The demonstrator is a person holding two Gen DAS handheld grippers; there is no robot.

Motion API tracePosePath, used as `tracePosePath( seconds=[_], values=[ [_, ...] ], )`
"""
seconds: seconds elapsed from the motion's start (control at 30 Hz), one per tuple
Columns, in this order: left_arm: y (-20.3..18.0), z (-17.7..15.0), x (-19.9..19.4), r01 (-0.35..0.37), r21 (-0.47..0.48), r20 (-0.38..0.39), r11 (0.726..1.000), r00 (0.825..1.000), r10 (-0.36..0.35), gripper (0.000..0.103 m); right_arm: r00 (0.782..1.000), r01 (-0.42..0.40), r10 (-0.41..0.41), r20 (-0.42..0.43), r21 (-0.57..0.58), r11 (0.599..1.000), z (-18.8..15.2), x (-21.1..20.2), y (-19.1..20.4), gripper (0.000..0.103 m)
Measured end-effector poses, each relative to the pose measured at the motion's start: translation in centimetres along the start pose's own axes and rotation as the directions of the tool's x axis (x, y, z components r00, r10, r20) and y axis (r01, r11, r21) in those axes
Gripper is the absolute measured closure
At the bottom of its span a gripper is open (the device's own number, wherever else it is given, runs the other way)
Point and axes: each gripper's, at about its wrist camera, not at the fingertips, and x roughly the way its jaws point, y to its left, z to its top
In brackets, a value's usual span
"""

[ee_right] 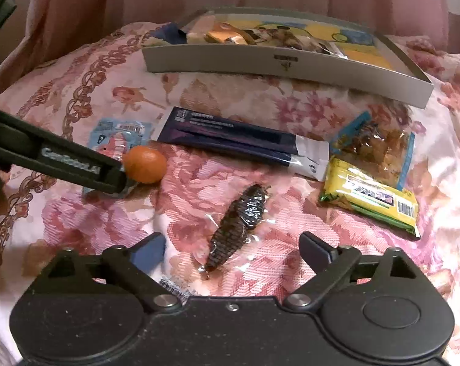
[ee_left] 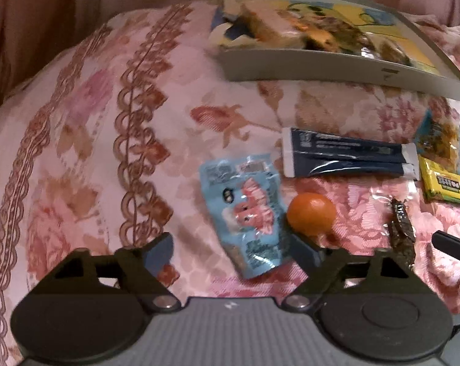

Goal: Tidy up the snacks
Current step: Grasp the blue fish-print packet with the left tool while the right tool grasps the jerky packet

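Observation:
My left gripper (ee_left: pixel 231 250) is open low over the bedspread, with the lower end of a light-blue snack pouch (ee_left: pixel 245 210) lying between its fingers. An orange (ee_left: pixel 310 213) rests right against its right finger. The right wrist view shows that left finger (ee_right: pixel 77 167) reaching in from the left, its tip touching the orange (ee_right: pixel 144 164). My right gripper (ee_right: pixel 233 251) is open too, and a brown vacuum-packed snack (ee_right: pixel 239 222) lies just ahead, its near end between the fingers. Neither gripper holds anything.
A grey box (ee_right: pixel 285 61) holding several snack bags stands at the back. In front of it lie a long dark-blue packet (ee_right: pixel 239 140), a clear bag of brown pieces (ee_right: pixel 376 146) and a yellow packet (ee_right: pixel 373 198). Everything rests on a soft floral bedspread (ee_right: pixel 291 183).

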Motion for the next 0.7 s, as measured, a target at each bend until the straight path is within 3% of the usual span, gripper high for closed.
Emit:
tracePosePath(
  seconds=[0.2,0.4,0.7],
  values=[
    [0.2,-0.1,-0.4,0.077,-0.04,0.036,0.996,0.996,-0.076,0.042,0.999,-0.047,0.048,-0.012,0.043,0.998,-0.1,-0.1,-0.3,0.02],
    [0.3,-0.3,-1.4,0.131,-0.055,0.098,0.99,0.987,-0.126,0.044,0.996,-0.089,0.09,0.001,0.091,0.992,-0.2,-0.3,-0.6,0.031],
    [-0.2,-0.2,-2.4,0.175,-0.02,0.179,0.984,0.969,-0.168,0.05,0.995,-0.104,0.103,0.009,0.104,0.989,-0.3,-0.4,-0.7,0.032]
  ],
)
